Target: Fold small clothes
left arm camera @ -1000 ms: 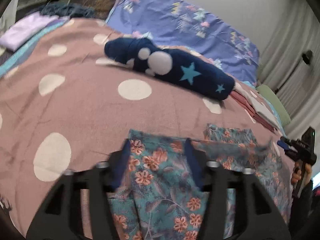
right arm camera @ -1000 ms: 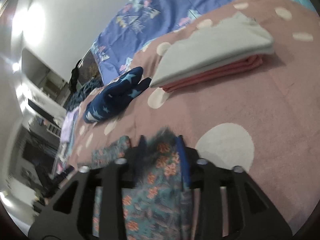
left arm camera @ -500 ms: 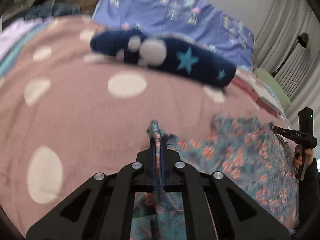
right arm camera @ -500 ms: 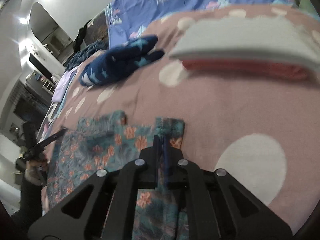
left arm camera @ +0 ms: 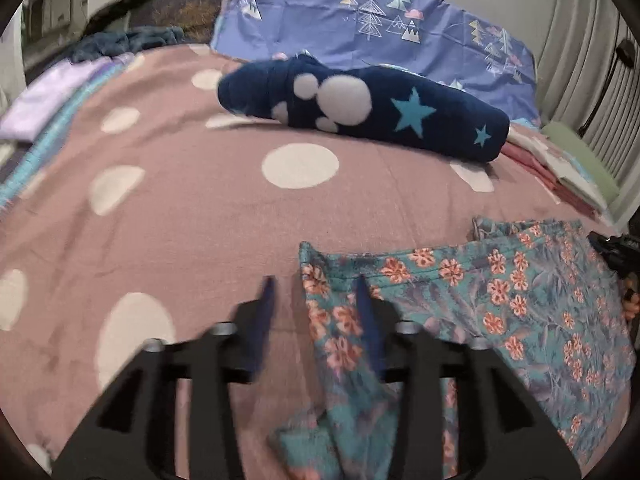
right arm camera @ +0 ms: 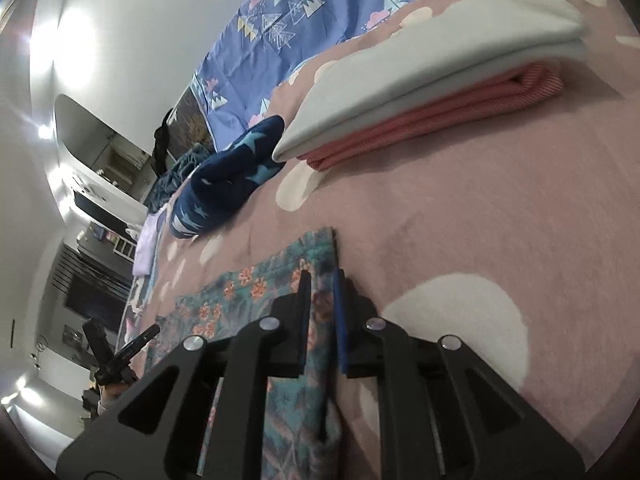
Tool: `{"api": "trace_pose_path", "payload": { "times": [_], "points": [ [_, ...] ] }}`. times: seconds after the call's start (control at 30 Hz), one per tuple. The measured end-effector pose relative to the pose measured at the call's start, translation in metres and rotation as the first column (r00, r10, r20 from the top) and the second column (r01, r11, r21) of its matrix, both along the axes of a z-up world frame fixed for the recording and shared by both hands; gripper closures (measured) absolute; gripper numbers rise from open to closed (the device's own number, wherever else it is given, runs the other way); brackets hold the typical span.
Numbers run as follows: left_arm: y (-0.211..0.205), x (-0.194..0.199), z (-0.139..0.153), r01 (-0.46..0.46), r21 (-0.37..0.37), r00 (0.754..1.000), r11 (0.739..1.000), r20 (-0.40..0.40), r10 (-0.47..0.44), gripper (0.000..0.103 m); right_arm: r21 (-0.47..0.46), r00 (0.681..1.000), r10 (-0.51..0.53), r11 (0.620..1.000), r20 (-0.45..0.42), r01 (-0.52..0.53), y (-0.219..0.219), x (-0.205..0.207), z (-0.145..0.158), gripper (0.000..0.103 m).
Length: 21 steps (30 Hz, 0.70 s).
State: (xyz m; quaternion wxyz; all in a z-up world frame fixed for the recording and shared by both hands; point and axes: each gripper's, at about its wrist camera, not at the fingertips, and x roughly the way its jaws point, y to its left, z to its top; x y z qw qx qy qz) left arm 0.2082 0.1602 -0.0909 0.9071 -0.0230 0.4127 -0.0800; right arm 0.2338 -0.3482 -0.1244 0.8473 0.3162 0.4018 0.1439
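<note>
A teal garment with orange flowers (left arm camera: 500, 292) lies flat on the pink polka-dot bedspread (left arm camera: 200, 220). My left gripper (left arm camera: 316, 300) is open over the garment's left edge; cloth runs between the fingers but is not pinched. In the right wrist view the same garment (right arm camera: 256, 284) lies under my right gripper (right arm camera: 322, 292), whose jaws stand slightly apart around its right edge, open. The other gripper shows at the far edge of each view.
A rolled navy blanket with stars and paw print (left arm camera: 360, 108) lies beyond the garment. A folded stack of white and red clothes (right arm camera: 440, 80) sits at the right. Blue pillow (left arm camera: 380, 28) at the headboard, lilac cloth (left arm camera: 44, 96) at the far left.
Half a second ago both grippers were shut on the garment's edges and lifting it. Now both have opened and the garment lies flat on the bedspread.
</note>
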Motion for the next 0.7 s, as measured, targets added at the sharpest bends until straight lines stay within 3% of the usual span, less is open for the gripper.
{"api": "trace_pose_path", "payload": {
  "times": [0.07,0.17,0.27,0.43,0.5,0.57,0.63,0.7],
  "points": [
    [-0.015,-0.019,0.017,0.052,0.016,0.998,0.998,0.036,-0.053,0.056,0.004,1.0,0.004,1.0,0.011,-0.004,-0.004,-0.008,-0.001,0.091],
    [-0.046,-0.053,0.036,0.14,-0.01,0.987,0.99,0.08,-0.139,0.043,0.012,1.0,0.011,1.0,0.027,-0.011,-0.007,-0.016,-0.003,0.09],
    [-0.103,-0.096,0.043,0.273,-0.029,0.959,0.962,0.089,-0.27,0.04,-0.004,1.0,0.014,1.0,0.026,-0.014,-0.005,-0.018,-0.001,0.088],
    [-0.218,-0.156,0.028,0.463,0.027,0.883,0.886,0.067,-0.464,0.04,-0.069,0.999,0.036,0.997,0.033,-0.034,0.004,-0.02,0.004,0.079],
    [-0.255,-0.172,0.021,0.528,0.008,0.848,0.849,0.05,-0.528,0.057,-0.085,0.999,0.042,0.996,0.032,-0.039,0.007,-0.022,0.005,0.078],
    [-0.288,-0.182,0.013,0.585,-0.029,0.811,0.81,0.013,-0.585,0.059,-0.094,0.998,0.048,0.995,0.031,-0.045,0.007,-0.025,0.007,0.076],
    [-0.319,-0.197,0.009,0.633,0.029,0.774,0.774,-0.001,-0.633,0.059,-0.093,0.998,0.056,0.994,0.021,-0.053,0.003,-0.029,0.009,0.074],
    [-0.343,-0.213,0.009,0.686,0.097,0.725,0.721,-0.005,-0.688,0.059,-0.089,0.997,0.074,0.993,0.012,-0.072,0.001,-0.031,0.013,0.069]
  ]
}}
